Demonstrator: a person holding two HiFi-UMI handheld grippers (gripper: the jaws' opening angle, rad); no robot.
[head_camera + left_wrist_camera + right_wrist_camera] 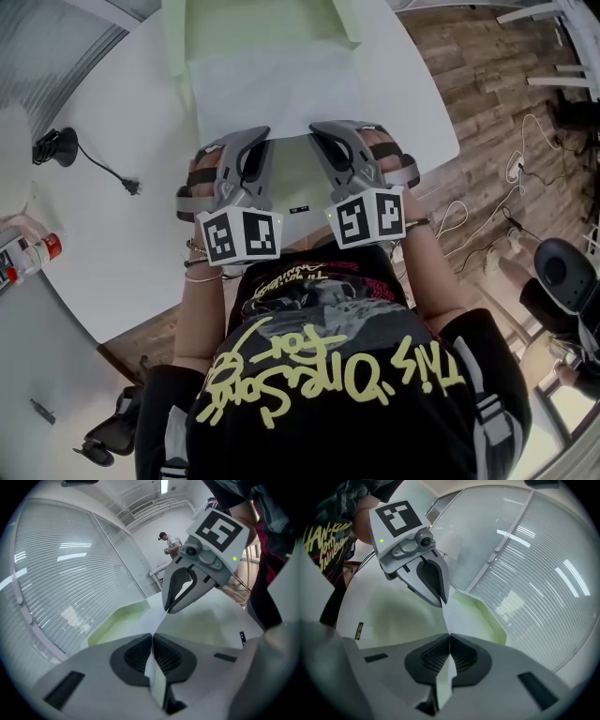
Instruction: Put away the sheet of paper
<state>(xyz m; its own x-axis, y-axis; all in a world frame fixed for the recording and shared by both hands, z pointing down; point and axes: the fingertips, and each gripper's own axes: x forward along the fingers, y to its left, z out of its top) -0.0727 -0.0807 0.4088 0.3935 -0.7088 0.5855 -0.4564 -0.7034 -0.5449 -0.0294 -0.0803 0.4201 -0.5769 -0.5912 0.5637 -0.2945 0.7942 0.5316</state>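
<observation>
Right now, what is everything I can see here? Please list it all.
sheet of paper: one, white, over the table, near edge pinched by both grippers
tray: one, pale green, table's far side
table: one, white, under everything
cable: one, black, on the table, left
bottle: one, white with red cap, far left
floor: wooden, brown, right
left gripper: one, grey, shut on the paper
right gripper: one, grey, shut on the paper
shirt: one, black with yellow lettering, bottom
</observation>
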